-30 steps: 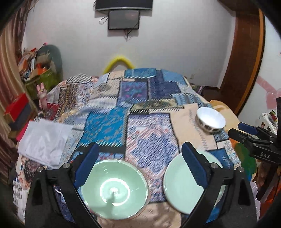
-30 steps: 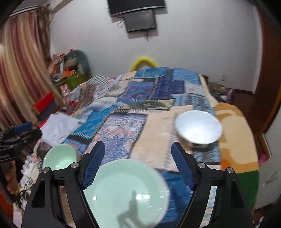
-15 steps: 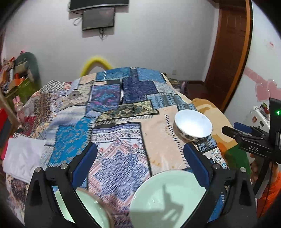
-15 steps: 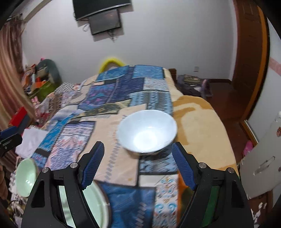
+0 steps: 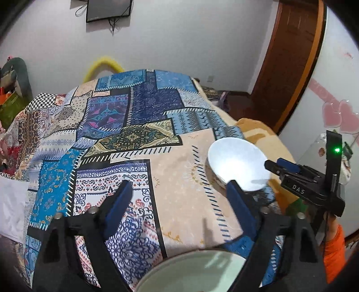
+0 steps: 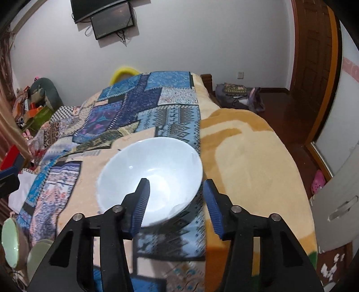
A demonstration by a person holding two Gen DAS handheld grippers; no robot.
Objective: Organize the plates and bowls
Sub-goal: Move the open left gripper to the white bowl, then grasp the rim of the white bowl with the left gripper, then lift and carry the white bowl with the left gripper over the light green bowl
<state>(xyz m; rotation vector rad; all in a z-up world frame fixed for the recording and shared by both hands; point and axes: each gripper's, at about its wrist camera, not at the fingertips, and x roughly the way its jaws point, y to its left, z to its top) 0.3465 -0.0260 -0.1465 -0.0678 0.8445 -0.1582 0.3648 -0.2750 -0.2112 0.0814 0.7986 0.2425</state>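
Nearest my left gripper (image 5: 177, 193), whose fingers stood wide apart and held nothing, a pale green plate (image 5: 193, 271) lay cut off by the lower edge of the view, glossy and round on the patchwork bedspread (image 5: 125, 143). My right gripper (image 6: 175, 191) was also spread, one finger over the inside of the smooth white bowl (image 6: 150, 173) and the other outside its rim; whether either pad touched I could not tell. The bowl sat near the printed cloth's edge, beside a fuzzy orange blanket (image 6: 251, 157). At the right view's left margin, green dishes (image 6: 9, 240) were distorted and partly hidden. Farther off stood a white wall, a dark wall screen (image 6: 112, 19) and a brown wooden door (image 5: 289, 60)
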